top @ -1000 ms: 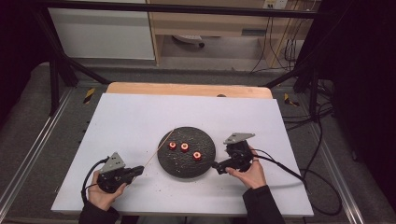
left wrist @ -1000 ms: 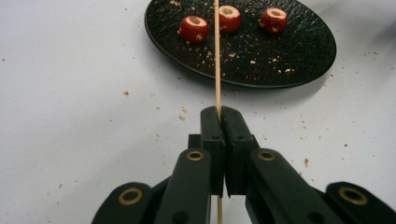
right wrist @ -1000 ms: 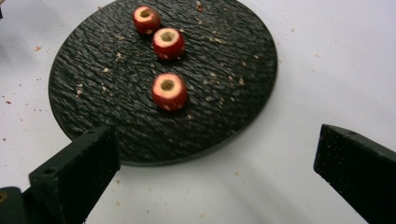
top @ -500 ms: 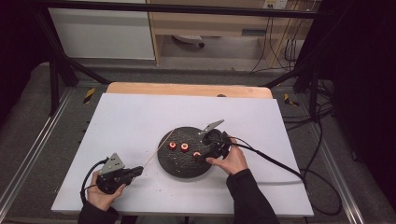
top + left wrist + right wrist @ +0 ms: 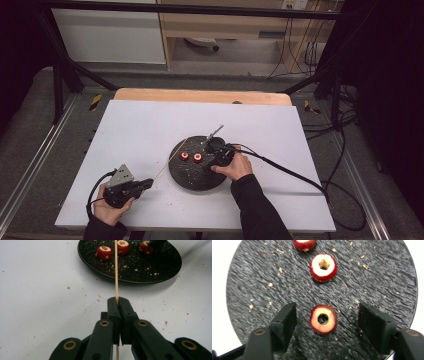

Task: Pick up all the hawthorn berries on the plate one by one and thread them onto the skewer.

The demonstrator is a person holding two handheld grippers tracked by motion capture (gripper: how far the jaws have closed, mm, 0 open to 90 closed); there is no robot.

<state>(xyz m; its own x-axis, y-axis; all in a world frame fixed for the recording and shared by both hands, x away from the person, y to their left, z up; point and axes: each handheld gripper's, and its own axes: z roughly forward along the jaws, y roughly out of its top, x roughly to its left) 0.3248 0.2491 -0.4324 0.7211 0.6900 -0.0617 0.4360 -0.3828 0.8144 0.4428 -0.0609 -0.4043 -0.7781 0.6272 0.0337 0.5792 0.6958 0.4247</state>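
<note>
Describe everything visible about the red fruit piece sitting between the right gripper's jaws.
The fruit piece is a small round slice with red skin, pale tan cut flesh facing up and a dark hole bored through its middle. It lies flat on the black round plate, nearest of three such pieces in a row. The right gripper straddles it; its jaws have just been closing but stand clear of the fruit on both sides. Crumbs lie scattered around it.

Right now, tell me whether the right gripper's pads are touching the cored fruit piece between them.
Apart. In the right gripper view the right gripper, whose jaws have just been closing, straddles the cored fruit piece, with dark plate showing on both sides.
</note>
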